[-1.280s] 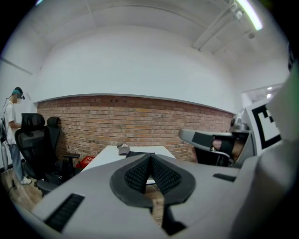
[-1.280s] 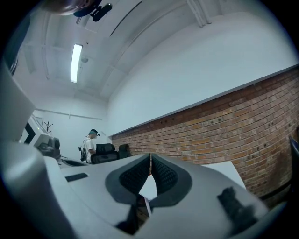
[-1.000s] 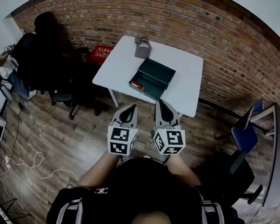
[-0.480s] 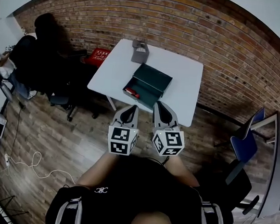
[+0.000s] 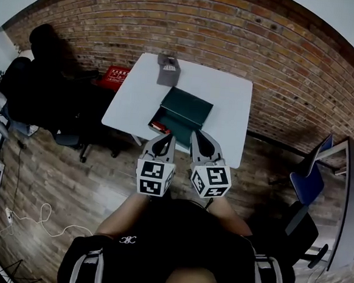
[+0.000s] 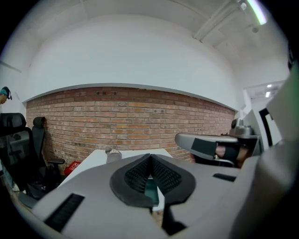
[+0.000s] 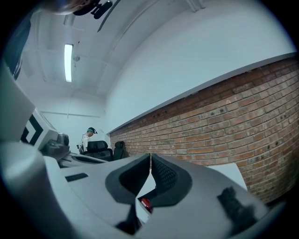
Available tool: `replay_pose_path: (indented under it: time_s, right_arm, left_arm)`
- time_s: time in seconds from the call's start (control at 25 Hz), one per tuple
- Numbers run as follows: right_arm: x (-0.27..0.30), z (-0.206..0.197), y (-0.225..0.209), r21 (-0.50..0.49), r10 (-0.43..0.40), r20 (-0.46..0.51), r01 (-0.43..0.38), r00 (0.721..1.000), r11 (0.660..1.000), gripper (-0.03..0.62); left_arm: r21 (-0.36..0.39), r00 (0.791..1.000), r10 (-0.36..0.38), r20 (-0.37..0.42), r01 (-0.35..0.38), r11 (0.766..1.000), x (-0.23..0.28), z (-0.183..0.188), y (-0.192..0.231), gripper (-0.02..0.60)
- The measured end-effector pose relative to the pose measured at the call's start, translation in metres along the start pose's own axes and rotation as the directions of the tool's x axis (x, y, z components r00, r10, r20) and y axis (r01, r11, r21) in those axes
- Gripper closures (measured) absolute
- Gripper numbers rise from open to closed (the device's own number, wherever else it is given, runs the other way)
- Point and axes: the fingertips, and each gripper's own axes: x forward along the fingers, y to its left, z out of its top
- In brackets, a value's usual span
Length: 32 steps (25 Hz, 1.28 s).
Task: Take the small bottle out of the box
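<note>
Head view, left claw [image 5: 167, 137], right claw [image 5: 197, 134] abreast (both closed)

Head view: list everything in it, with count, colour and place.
table: one, white, against the brick wall
box: one, dark green, open, on the table's near side
small bottle: one, red, lying inside the box
grey item: one, at the table's far edge; too small to identify
crate: one, red, on the floor left of the table
black chairs: count unclear, far left
blue chair: one, right of the table
cable: one, white, on the wood floor at the lower left
left gripper: grey, fingers shut, empty, short of the table
right gripper: grey, fingers shut, empty, beside the left one
</note>
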Motion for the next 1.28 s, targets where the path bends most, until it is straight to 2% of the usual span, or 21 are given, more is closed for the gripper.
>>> replay_pose_path:
  time_s: [0.4,0.68,0.84,0.92,1.0,1.12,1.2,1.28]
  right_arm:
    - [0.082,0.000,-0.009,-0.010,-0.029,-0.039,0.029,0.999,1.000,0.562]
    - [0.140,0.002,-0.017,-0.012,-0.080,-0.049,0.080,0.996,0.997,0.562]
    - [0.165,0.000,-0.030,-0.005,-0.140,-0.058,0.140,0.989,0.990,0.563]
    - [0.173,-0.003,-0.037,-0.009,-0.168,-0.066,0.168,0.983,0.986,0.563]
    - [0.175,-0.009,-0.043,-0.008,-0.198,-0.084,0.198,0.977,0.980,0.563]
    - [0.175,-0.015,-0.055,0.002,-0.229,-0.114,0.231,0.967,0.973,0.562]
    - [0.177,-0.011,-0.066,-0.001,-0.242,-0.110,0.243,0.964,0.970,0.563]
    - [0.180,-0.009,-0.078,-0.012,-0.250,-0.105,0.250,0.963,0.968,0.563]
  left_arm:
    - [-0.030,0.999,-0.048,-0.010,0.048,0.998,0.058,0.013,0.064,0.569]
    - [0.000,0.994,-0.110,-0.024,0.110,0.994,0.098,0.019,0.112,0.569]
    - [0.005,0.989,-0.141,-0.046,0.141,0.990,0.122,0.014,0.139,0.568]
    - [0.034,0.986,-0.156,-0.056,0.158,0.987,0.134,0.011,0.149,0.568]
    - [0.088,0.974,-0.208,-0.085,0.215,0.973,0.146,0.001,0.149,0.568]
    - [0.168,0.935,-0.315,-0.163,0.341,0.925,0.166,-0.020,0.143,0.569]
    - [0.208,0.920,-0.338,-0.199,0.377,0.903,0.178,-0.028,0.144,0.569]
    - [0.216,0.903,-0.366,-0.225,0.412,0.885,0.186,-0.036,0.144,0.569]
